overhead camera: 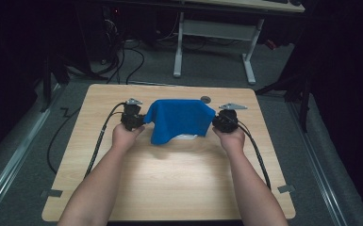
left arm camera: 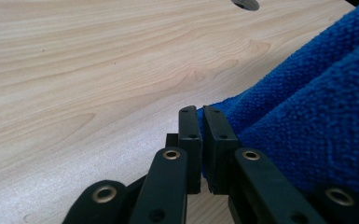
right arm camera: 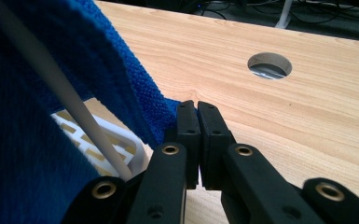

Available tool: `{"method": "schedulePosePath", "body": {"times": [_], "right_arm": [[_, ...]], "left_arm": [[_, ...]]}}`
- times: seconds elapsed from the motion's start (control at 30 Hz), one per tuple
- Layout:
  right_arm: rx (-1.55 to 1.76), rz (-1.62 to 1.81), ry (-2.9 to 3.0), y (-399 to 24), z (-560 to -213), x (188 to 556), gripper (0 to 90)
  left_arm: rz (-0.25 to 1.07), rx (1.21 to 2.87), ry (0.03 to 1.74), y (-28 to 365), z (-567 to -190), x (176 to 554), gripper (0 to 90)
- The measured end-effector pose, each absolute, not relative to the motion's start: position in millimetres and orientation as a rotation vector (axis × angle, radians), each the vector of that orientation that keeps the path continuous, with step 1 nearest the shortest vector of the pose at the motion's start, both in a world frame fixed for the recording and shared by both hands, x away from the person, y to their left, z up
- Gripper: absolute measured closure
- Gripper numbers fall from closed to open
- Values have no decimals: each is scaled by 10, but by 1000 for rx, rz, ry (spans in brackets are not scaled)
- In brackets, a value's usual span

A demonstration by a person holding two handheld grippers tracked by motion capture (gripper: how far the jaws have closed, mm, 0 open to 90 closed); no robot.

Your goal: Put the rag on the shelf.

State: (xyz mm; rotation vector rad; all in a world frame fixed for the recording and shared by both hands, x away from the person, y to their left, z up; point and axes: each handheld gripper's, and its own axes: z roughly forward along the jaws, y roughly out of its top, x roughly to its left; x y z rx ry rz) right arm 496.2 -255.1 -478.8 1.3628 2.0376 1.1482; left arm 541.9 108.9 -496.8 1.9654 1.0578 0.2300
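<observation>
Holding a blue cloth (overhead camera: 178, 120) stretched between them, both grippers stood above the far half of the wooden table (overhead camera: 179, 174). The left gripper (left arm camera: 200, 122) had its jaws pressed together on one corner of the cloth; the right gripper (right arm camera: 196, 116) was clamped likewise on the opposite corner. The cloth hung spread between the two, its lower edge draped over a white latticed basket (right arm camera: 105, 135) that sat on the table beneath it. A round hole (right arm camera: 269, 65) in the tabletop lay just beyond the cloth, near the far edge. The left hand (overhead camera: 126, 135) and right hand (overhead camera: 231, 137) gripped the tools from the near side.
</observation>
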Motion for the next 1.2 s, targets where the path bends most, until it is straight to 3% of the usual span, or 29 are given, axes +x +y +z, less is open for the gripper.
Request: {"method": "schedulePosePath", "body": {"times": [0.63, 0.9, 1.2], "right_arm": [[1395, 1107, 2088, -2493, -4974, 5028, 885], [1415, 1102, 2039, -2579, -4853, 4981, 730], [1396, 1151, 1960, -2713, -4689, 4854, 638]], "left_arm": [[225, 1991, 1035, 1050, -4979, 5337, 828], [270, 1911, 1112, 1262, -4931, 5275, 652], [399, 1886, 1121, 1554, -4818, 5118, 575]]}}
